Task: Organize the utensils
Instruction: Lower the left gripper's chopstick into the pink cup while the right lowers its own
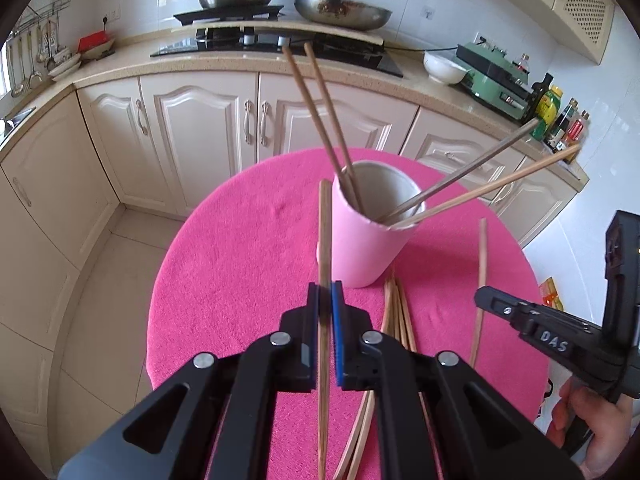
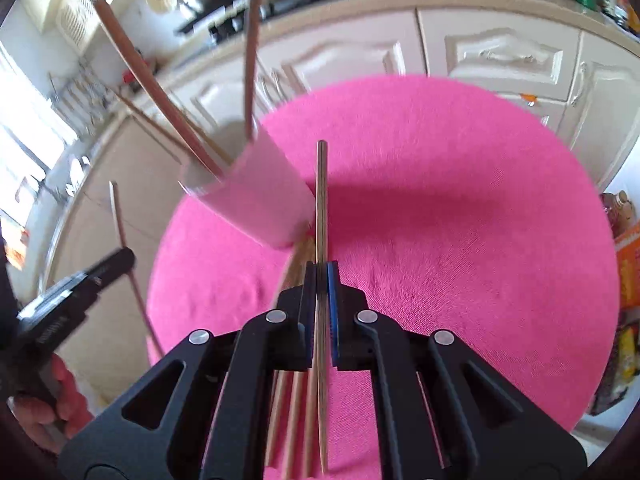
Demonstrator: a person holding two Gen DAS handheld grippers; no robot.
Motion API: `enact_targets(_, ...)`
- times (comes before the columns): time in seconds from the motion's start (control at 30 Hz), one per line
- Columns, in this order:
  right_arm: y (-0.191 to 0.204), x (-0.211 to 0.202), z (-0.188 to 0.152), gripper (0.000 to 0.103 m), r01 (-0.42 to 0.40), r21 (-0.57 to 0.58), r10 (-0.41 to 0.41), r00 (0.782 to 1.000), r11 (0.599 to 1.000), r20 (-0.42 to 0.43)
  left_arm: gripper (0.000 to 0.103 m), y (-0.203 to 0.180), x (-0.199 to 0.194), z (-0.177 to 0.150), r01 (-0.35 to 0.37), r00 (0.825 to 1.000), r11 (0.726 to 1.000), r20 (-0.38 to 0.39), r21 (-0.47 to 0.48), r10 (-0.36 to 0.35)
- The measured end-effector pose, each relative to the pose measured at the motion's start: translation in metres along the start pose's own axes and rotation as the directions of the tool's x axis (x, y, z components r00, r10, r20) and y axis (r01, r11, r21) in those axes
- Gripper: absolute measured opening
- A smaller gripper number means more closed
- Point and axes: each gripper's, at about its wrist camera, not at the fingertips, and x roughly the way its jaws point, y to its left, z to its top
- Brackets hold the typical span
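Covering the round table, a bright pink cloth (image 1: 248,264) leaves bare room left of the pale pink cylindrical cup (image 1: 362,240), which stands near its middle holding four sticks. Several loose wooden chopsticks (image 1: 396,312) lie just beside the cup's base. Both tongs point steeply down: the left gripper (image 1: 325,300) pinches one wooden chopstick (image 1: 324,232), the right gripper (image 2: 321,280) clamps another (image 2: 322,200).
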Motion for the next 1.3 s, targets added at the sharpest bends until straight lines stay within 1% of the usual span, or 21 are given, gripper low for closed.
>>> enact_targets(0.13,0.0,-0.033,0.005,0.006,-0.039,0.02,0.037,0.995,0.999,0.094,0.006,-0.007,-0.02,0.004,0.012,0.999,1.0,0.051,0.013,-0.013)
enact_targets(0.27,0.011,-0.074,0.007,0.006,-0.067,0.013,0.063,0.975,0.998,0.211,0.006,-0.012,-0.041,0.009,0.026,0.994,1.0,0.103,0.017,-0.027)
enact_targets(0.4,0.027,-0.11,0.013,0.006,-0.097,-0.017,0.097,0.942,0.995,0.322,0.006,-0.017,-0.064,0.019,0.04,0.984,0.999,0.174,0.022,-0.043)
enact_targets(0.47,0.035,-0.124,0.018,0.006,-0.107,-0.037,0.114,0.924,0.994,0.365,0.006,-0.018,-0.075,0.027,0.048,0.975,0.999,0.215,0.023,-0.052)
enact_targets(0.5,0.04,-0.13,0.022,0.006,-0.112,-0.054,0.124,0.915,0.992,0.384,0.006,-0.019,-0.081,0.032,0.051,0.967,0.998,0.248,0.023,-0.055)
enact_targets(0.57,0.049,-0.137,0.029,0.006,-0.12,-0.084,0.144,0.897,0.989,0.417,0.006,-0.019,-0.088,0.042,0.057,0.958,0.998,0.282,0.018,-0.059)
enact_targets(0.63,0.063,-0.137,0.038,0.006,-0.108,-0.127,0.154,0.884,0.986,0.441,0.006,-0.018,-0.094,0.054,0.067,0.942,0.998,0.33,0.004,-0.064)
enact_targets(0.7,0.07,-0.136,0.049,0.006,-0.128,-0.148,0.182,0.87,0.981,0.457,0.006,-0.018,-0.096,0.066,0.071,0.925,0.997,0.375,-0.012,-0.062)
enact_targets(0.73,0.074,-0.134,0.056,0.006,-0.134,-0.158,0.193,0.863,0.978,0.467,0.006,-0.017,-0.096,0.073,0.085,0.915,0.996,0.396,-0.018,-0.071)
enact_targets(0.83,0.084,-0.123,0.075,0.006,-0.136,-0.196,0.216,0.846,0.971,0.487,0.006,-0.016,-0.091,0.091,0.097,0.893,0.994,0.445,-0.044,-0.067)
enact_targets(0.9,0.088,-0.115,0.085,0.006,-0.138,-0.212,0.228,0.838,0.967,0.495,0.006,-0.015,-0.085,0.1,0.104,0.88,0.992,0.471,-0.067,-0.061)
enact_targets(1.03,0.093,-0.097,0.101,0.006,-0.128,-0.228,0.23,0.832,0.965,0.505,0.006,-0.013,-0.07,0.117,0.124,0.858,0.987,0.511,-0.102,-0.055)
enact_targets(1.13,0.094,-0.088,0.107,0.006,-0.105,-0.238,0.217,0.831,0.966,0.513,0.006,-0.011,-0.06,0.123,0.118,0.851,0.987,0.524,-0.111,-0.043)
enact_targets(1.2,0.096,-0.082,0.109,0.006,-0.094,-0.251,0.215,0.829,0.964,0.516,0.006,-0.009,-0.053,0.125,0.111,0.85,0.987,0.525,-0.114,-0.035)
enact_targets(1.3,0.093,-0.074,0.11,0.006,-0.085,-0.253,0.21,0.828,0.964,0.52,0.006,-0.007,-0.039,0.125,0.103,0.856,0.987,0.516,-0.123,-0.025)
